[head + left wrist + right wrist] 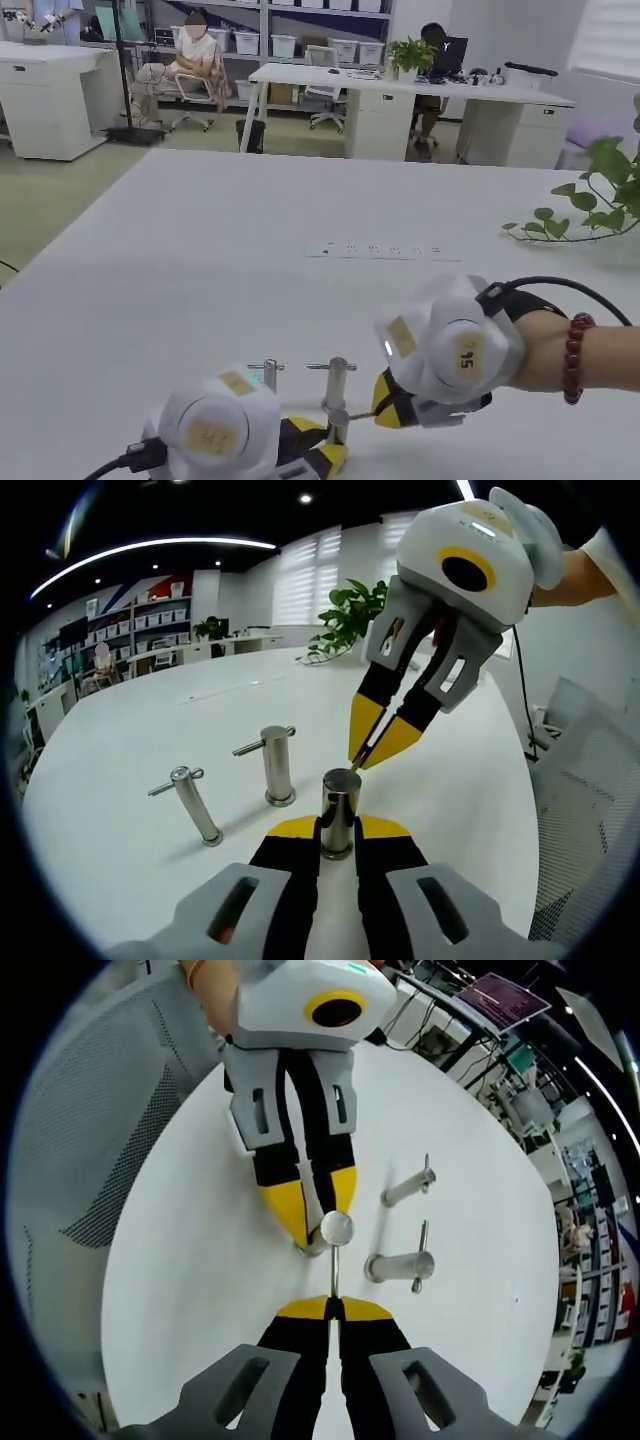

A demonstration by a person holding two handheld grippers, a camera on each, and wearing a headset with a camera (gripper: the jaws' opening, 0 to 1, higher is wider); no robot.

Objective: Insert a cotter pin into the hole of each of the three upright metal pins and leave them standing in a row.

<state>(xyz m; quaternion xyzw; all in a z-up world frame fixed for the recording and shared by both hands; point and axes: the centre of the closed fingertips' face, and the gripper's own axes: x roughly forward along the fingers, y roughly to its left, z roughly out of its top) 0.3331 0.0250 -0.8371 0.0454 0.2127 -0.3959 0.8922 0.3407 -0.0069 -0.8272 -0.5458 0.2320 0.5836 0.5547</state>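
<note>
The third pin (340, 798) stands upright on the counter (150, 740) at the near end of the row, with its head bare. The fingers of the left gripper (340, 832) are clamped on its lower part. The cotter pin (333, 1272) meant for it is pinched by its tail in the closed fingers of the right gripper (333, 1306). It points straight at the third pin, with its tip against the shaft just under the head. Whether the tip has entered the hole I cannot tell.

The step in hand looks like threading, and it likely turns on alignment rather than force:

- **Cotter pin:** hold it level and in line with the bore.
- **Left grip:** leave it low and firm, so the third pin neither turns nor tips.
- **If the tip meets solid metal:** a small turn of the third pin should serve better than a harder push, since the wire looks thin and could bend or slide in the fingers.
- **Seating:** push along the wire's own line until its loop sits by the shaft.
- **Release:** let go with the right gripper first, then draw the left straight back so the pin is left standing.

Just beyond, the middle pin (278, 768) and the far pin (190, 805) each carry a cotter pin through the head. Both are close enough that a wide withdrawal might knock them.
</note>
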